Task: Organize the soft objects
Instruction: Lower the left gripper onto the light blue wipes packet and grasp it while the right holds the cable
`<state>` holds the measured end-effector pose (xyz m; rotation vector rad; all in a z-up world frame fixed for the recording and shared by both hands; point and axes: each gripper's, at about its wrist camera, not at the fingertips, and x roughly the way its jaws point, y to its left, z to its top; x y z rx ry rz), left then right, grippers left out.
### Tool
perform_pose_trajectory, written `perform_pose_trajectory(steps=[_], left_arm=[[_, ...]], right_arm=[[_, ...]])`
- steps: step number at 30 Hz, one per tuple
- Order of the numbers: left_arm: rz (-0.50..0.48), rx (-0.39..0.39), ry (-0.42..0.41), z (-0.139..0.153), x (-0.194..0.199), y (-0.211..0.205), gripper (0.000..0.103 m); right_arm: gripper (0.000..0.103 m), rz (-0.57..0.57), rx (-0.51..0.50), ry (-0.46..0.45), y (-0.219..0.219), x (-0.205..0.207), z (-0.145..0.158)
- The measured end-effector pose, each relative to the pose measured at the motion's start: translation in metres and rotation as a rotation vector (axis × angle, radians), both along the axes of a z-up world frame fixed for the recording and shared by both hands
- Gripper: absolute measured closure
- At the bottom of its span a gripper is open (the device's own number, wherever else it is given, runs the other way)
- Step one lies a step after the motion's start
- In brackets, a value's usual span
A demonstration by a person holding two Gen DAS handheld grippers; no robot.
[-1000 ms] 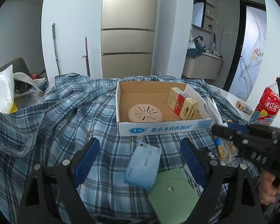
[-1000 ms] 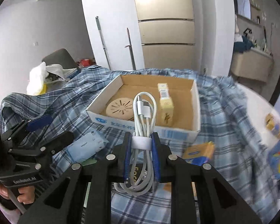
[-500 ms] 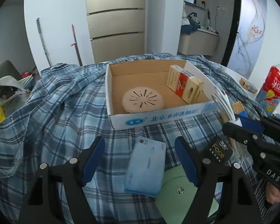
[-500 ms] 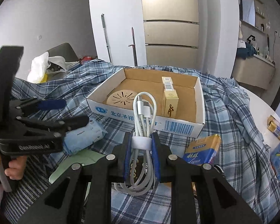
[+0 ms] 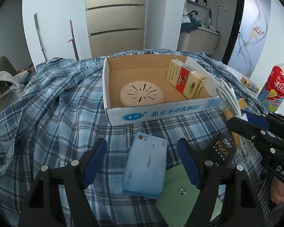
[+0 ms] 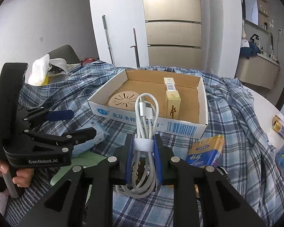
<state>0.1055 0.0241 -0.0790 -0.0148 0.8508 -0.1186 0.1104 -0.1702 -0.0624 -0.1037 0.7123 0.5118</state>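
A pale blue soft tissue pack (image 5: 145, 162) lies flat on the plaid cloth, just in front of the cardboard box (image 5: 161, 111). My left gripper (image 5: 142, 158) hovers over it, open, with a blue pad on either side and neither touching the pack. In the right wrist view the left gripper (image 6: 83, 122) sits at the left, above the tissue pack (image 6: 100, 132). My right gripper (image 6: 143, 151) is shut on a coiled white cable (image 6: 145, 113), held upright by its white strap. The same cable (image 5: 229, 98) shows at the right of the left wrist view.
Inside the box lie a round beige disc (image 5: 142, 93) and cigarette packs (image 5: 187, 79). A green pouch (image 5: 179, 194) and a black "Face" packet (image 5: 220, 149) lie beside the tissue pack. A yellow pack (image 6: 206, 151) and a red bottle (image 5: 276, 87) are to the right.
My left gripper dropped closer over the tissue pack, tilted further down, and its jaws narrowed somewhat. The right gripper kept still with the cable in it.
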Motion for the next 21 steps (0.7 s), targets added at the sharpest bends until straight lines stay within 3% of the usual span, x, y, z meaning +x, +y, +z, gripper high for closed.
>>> perform_pose_trajectory(steps=[7, 21], left_arm=[[0.012, -0.013, 0.000, 0.000, 0.000, 0.004, 0.024], [-0.017, -0.008, 0.173, -0.026, 0.019, -0.003, 0.024]], right_arm=[[0.083, -0.017, -0.018, 0.003, 0.003, 0.002, -0.002], [0.083, -0.016, -0.016, -0.002, 0.003, 0.001, -0.003]])
